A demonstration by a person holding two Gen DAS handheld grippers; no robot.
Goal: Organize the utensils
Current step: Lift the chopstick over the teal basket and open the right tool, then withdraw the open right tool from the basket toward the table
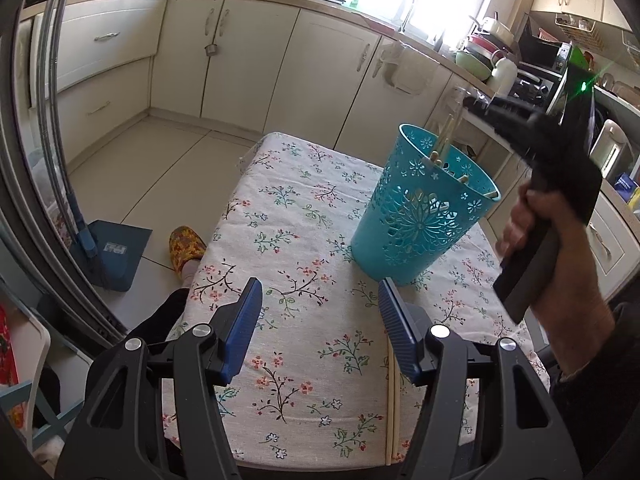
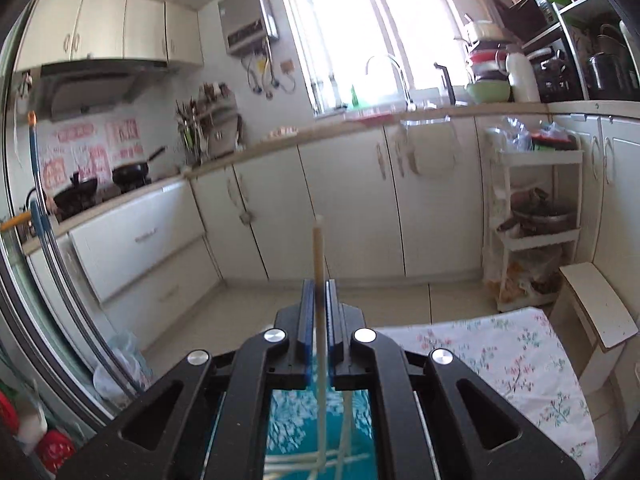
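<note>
A turquoise perforated utensil holder (image 1: 420, 208) stands on the floral-cloth table (image 1: 304, 240) and holds several pale chopsticks (image 1: 440, 148). My left gripper (image 1: 320, 304) is open and empty, low over the near part of the table. A pair of chopsticks (image 1: 391, 408) lies on the cloth beside its right finger. My right gripper (image 2: 319, 292) is shut on a single chopstick (image 2: 318, 248), held upright above the holder (image 2: 288, 420). In the left wrist view the right gripper (image 1: 476, 104) hovers over the holder's far rim.
Cream kitchen cabinets (image 1: 256, 60) run along the far wall, with a sink and dishes (image 1: 484, 56) on the counter. A blue dustpan (image 1: 116, 252) and a slippered foot (image 1: 186, 246) are on the floor at left. A white shelf cart (image 2: 536, 216) stands right.
</note>
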